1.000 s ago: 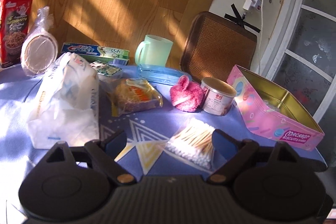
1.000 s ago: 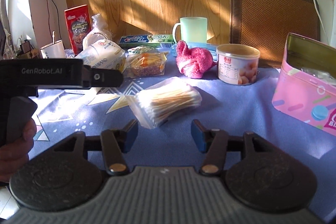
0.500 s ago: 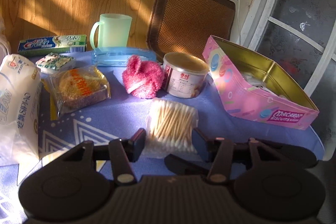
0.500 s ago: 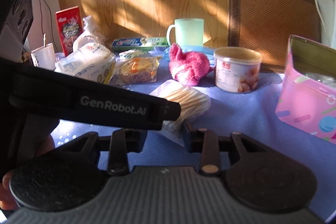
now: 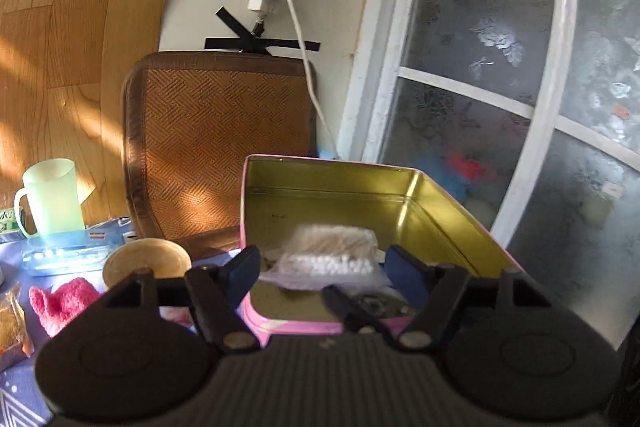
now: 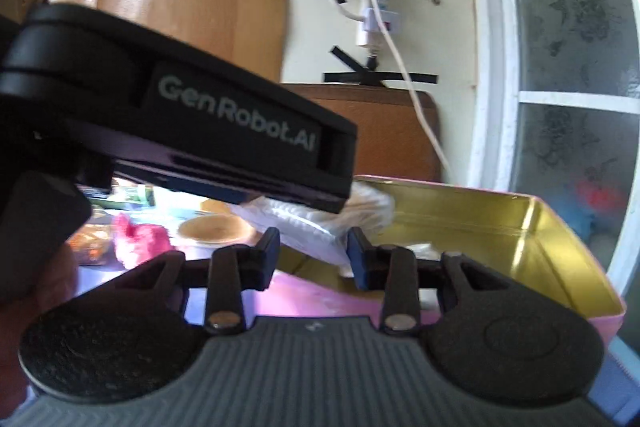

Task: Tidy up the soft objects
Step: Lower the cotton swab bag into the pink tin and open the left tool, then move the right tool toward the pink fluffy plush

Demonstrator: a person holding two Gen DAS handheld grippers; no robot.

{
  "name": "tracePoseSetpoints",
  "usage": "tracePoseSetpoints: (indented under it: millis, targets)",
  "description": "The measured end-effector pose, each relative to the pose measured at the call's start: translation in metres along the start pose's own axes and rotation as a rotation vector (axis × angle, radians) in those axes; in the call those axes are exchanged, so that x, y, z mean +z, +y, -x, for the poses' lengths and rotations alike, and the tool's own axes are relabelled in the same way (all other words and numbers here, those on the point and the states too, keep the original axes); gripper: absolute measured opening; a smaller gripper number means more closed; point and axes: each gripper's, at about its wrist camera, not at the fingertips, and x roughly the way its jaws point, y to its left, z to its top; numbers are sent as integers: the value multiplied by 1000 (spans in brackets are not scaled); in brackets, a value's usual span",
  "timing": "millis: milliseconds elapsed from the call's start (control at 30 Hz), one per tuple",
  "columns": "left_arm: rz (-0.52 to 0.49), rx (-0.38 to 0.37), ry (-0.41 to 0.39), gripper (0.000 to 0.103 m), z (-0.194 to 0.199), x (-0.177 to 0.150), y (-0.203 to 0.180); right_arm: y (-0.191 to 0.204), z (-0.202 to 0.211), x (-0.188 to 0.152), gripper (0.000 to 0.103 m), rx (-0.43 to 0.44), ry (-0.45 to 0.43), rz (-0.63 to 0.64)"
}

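Over gold-lined tin [image 5: 352, 183]: crinkly swab bag [image 5: 332, 259].

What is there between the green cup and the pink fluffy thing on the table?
In the left wrist view, a clear blue plastic case lies between the green cup and the pink fluffy thing; the cup stands just behind it.

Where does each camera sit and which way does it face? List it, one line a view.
Left wrist: on the left gripper, facing the open pink tin; jaws opening around the cotton swab bag.
Right wrist: on the right gripper, facing the same tin; a hand shows.
Shared: tin, swab bag, pink sock.
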Motion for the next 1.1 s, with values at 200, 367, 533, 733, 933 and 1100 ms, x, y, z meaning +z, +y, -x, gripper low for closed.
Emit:
tracePoseSetpoints:
  millis: [200, 367, 533, 733, 933, 1100]
  targets:
    - [27, 77, 41, 76, 0, -22, 6, -49, 8, -11, 45, -47, 32, -197]
    - [22, 152, 97, 76, 15, -38, 14, -55, 31, -20, 45, -20, 45, -301]
    - [6, 203, 132, 76, 33, -54, 17, -49, 53, -23, 46, 1, 49, -361]
    - [-2, 223, 153, 76, 51, -70, 21, -43, 66, -23, 46, 29, 74, -400]
    - [-1, 230, 163, 77, 64, -81, 27, -33, 68, -22, 46, 50, 104, -411]
    - [5, 241, 159, 78, 73, -87, 34, -23, 70, -18, 46, 67, 104, -395]
